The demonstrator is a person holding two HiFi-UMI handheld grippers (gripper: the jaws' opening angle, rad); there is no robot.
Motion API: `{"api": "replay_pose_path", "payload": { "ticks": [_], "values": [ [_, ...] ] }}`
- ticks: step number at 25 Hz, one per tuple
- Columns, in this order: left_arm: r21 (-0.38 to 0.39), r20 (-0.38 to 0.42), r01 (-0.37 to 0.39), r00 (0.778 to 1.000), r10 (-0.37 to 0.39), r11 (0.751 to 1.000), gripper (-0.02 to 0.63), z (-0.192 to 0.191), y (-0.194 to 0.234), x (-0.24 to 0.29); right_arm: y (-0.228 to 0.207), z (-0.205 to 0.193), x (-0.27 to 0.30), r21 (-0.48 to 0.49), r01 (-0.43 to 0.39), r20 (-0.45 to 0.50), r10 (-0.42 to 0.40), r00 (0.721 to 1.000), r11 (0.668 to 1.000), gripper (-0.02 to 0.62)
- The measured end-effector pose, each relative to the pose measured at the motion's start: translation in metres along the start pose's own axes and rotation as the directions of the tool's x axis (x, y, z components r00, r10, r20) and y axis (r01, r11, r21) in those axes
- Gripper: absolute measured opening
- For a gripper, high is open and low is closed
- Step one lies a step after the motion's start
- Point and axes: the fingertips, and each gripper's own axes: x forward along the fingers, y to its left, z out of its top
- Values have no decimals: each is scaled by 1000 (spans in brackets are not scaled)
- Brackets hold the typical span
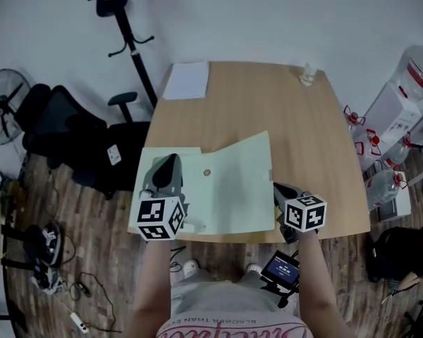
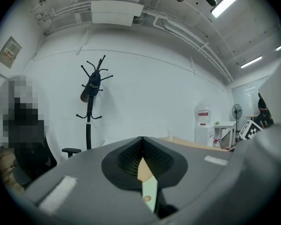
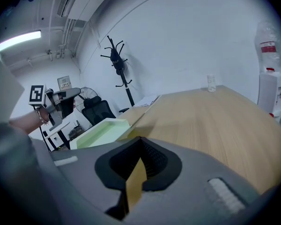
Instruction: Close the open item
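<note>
The left claw (image 1: 168, 165), in the head view, rests tip-down over the left leaf of the pale green paper folder (image 1: 233, 189). The folder lies spread near the front edge of the light wooden table (image 1: 268, 97). The right claw (image 1: 280, 191) sits at the folder's right edge, probably to steady or turn that side. The left gripper view shows its 2 jaws pressed together, with only a sliver of folder below. In the right gripper view, the 2 jaws likewise meet on nothing, and the folder lies to the left.
</note>
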Motion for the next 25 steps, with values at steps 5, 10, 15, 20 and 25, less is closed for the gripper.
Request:
{"api": "replay_pose_path", "payload": {
  "ticks": [5,10,15,20,25],
  "values": [
    [-14,1,-2,1000,2,1000,17,-3,19,-5,11,7,3,15,4,22,-4,1000,1000,2],
    [-17,7,6,1000,-6,1000,17,-5,33,-10,25,14,7,-13,17,27,-17,999,1000,2],
    [-16,20,12,1000,-12,1000,17,-2,45,-15,39,21,12,-34,21,36,-20,999,999,2],
    [-22,38,2,999,-2,1000,17,4,63,-21,53,30,19,-43,15,47,-13,999,999,2],
    [-34,47,-18,999,19,999,17,4,84,-28,69,46,30,-31,-9,76,11,997,999,2]
  ]
}}
